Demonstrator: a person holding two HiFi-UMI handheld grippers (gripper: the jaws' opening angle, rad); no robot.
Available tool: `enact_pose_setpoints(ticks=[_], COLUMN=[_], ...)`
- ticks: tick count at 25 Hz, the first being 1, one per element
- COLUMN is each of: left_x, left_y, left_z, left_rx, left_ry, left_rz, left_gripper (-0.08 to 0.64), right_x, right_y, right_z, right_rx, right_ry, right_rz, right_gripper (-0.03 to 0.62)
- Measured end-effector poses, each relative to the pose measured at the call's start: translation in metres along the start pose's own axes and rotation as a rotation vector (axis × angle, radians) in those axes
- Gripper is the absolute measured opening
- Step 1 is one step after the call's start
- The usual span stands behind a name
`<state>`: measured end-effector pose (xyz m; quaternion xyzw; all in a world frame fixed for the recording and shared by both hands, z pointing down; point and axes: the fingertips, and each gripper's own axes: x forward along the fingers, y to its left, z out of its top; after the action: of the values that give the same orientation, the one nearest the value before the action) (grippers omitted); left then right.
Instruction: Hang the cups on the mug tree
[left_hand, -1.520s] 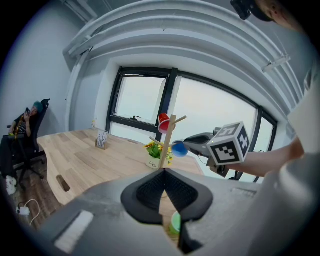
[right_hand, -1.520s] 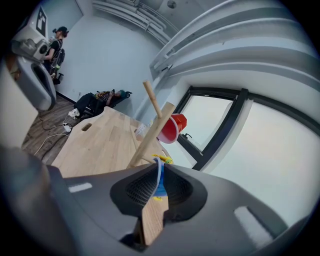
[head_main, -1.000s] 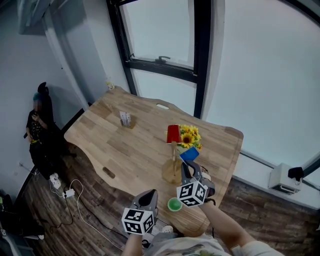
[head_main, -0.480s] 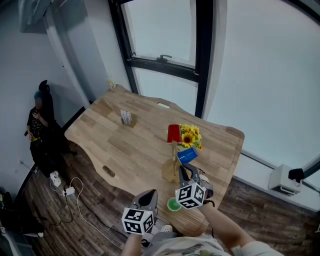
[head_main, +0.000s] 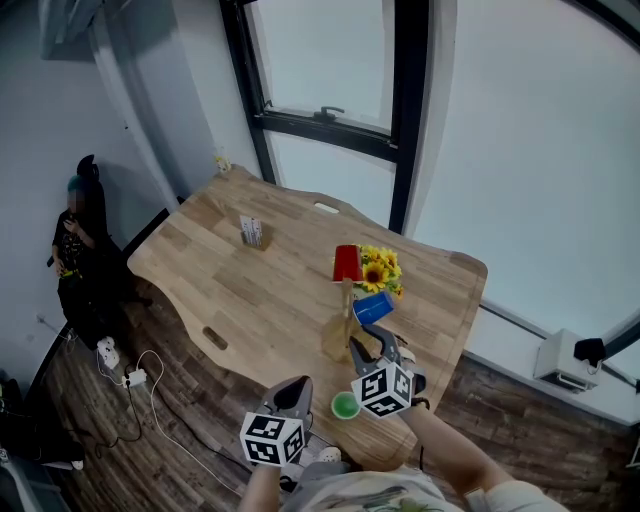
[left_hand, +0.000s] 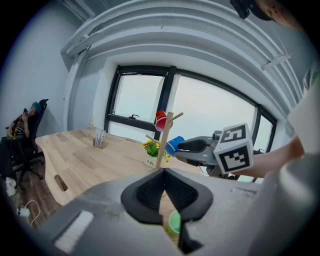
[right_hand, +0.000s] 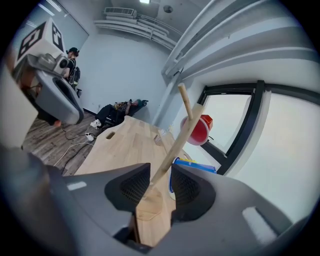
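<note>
The wooden mug tree (head_main: 345, 315) stands near the table's front right. A red cup (head_main: 347, 265) hangs high on it and a blue cup (head_main: 373, 307) hangs on a lower peg to the right. My right gripper (head_main: 362, 346) sits just below the blue cup; its jaws have just been opening and stand open. In the right gripper view the tree's pole (right_hand: 172, 152) shows through the gap of the right gripper (right_hand: 160, 175), with the blue cup (right_hand: 195, 167) just beyond and untouched. A green cup (head_main: 345, 406) stands upright on the table. My left gripper (head_main: 298, 388) is shut and empty beside it.
A small pot of sunflowers (head_main: 380, 272) stands behind the tree. A small holder (head_main: 251, 235) stands at the table's far left. The wooden table (head_main: 250, 300) has a wavy front edge with a slot. A person (head_main: 75, 250) sits by the left wall, with cables on the floor.
The right gripper's jaws have opened off the blue cup, which now hangs tilted on its peg. The left gripper and the green cup have stayed put.
</note>
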<state>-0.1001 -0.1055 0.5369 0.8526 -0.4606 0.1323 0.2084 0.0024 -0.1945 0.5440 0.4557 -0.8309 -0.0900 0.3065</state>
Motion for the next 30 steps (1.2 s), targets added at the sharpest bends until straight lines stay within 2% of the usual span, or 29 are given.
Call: enact_pose_setpoints(ticks=[10,16,23,30], left_x=[-0.004,-0.005,-0.007,-0.009], left_y=[-0.001,-0.004,-0.007,-0.005], left_z=[-0.002,-0.009,-0.024,-0.043], left_rx=[-0.003,-0.007,-0.022,-0.046], left_ry=[-0.002,0.008,0.033,0.063], left_rz=[0.002,-0.005,-0.013,-0.005], left_gripper=[0.002,0.002,0.002,0.002], right_x=[-0.025,-0.042,-0.057,-0.074], right_y=[0.014,0.048,0.093,0.144], right_z=[-0.002,-0.006,-0.024,-0.057], right_rx=[-0.021,-0.085,-0.141,-0.192], right_ry=[-0.05,-0.118,-0.109,-0.058], right_rz=[0.103,0.251,0.377,0.521], right_gripper=[0.181,0.19,0.19,0.19])
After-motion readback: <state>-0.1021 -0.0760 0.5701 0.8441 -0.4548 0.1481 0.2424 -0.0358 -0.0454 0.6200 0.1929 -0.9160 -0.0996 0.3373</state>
